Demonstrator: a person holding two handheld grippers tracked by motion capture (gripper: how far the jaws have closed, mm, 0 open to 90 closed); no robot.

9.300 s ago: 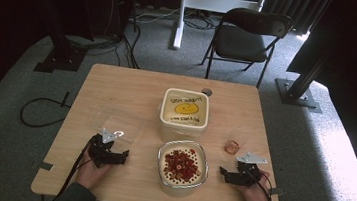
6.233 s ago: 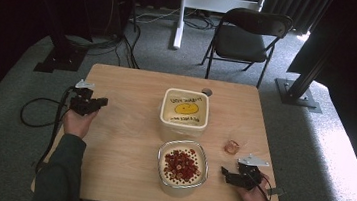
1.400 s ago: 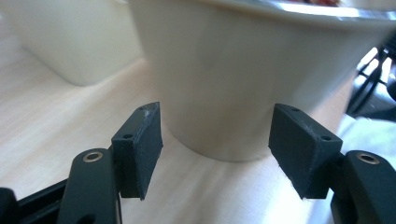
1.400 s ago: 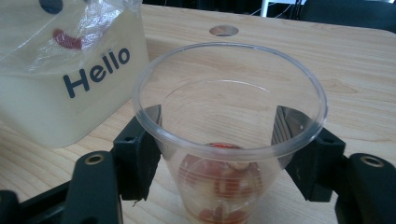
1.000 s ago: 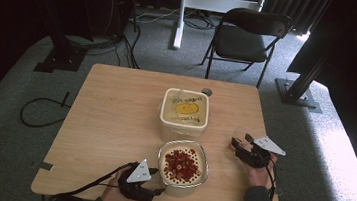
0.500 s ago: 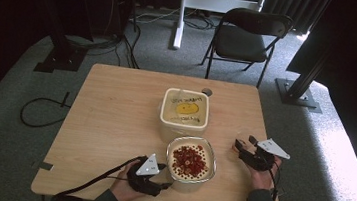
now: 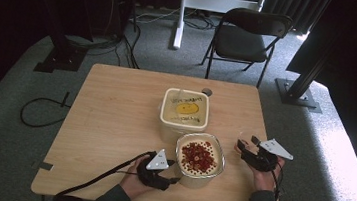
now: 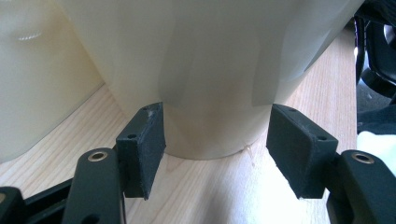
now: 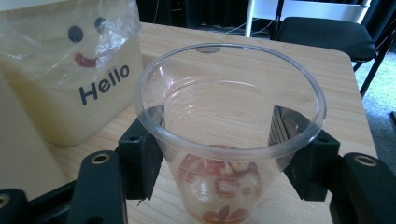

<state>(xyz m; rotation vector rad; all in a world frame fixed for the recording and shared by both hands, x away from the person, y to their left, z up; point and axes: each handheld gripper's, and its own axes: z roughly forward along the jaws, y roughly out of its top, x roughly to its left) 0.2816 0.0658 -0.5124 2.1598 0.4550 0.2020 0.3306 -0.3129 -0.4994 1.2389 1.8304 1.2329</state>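
Item: cereal tub, on the table just before the lidded "Hello" tub.

Left gripper: fingers wide, just been closing around the cereal tub's base, not yet pressing.

Right gripper: fingers clamp a clear cup holding a few cereal pieces, right of the cereal tub.

Status: scooping barely begun.

Clear glossy plastic cup; matt cream plastic tub near; pale, smooth-grained wooden table; black matt rubbery pads.

High view: above the near edge, facing forward and down over the whole desk. Left gripper view: low, very close against the tub, at 6 o'clock on the desk. Right gripper view: close over a cup, toward 11 o'clock; shares the "Hello" box with the high view.
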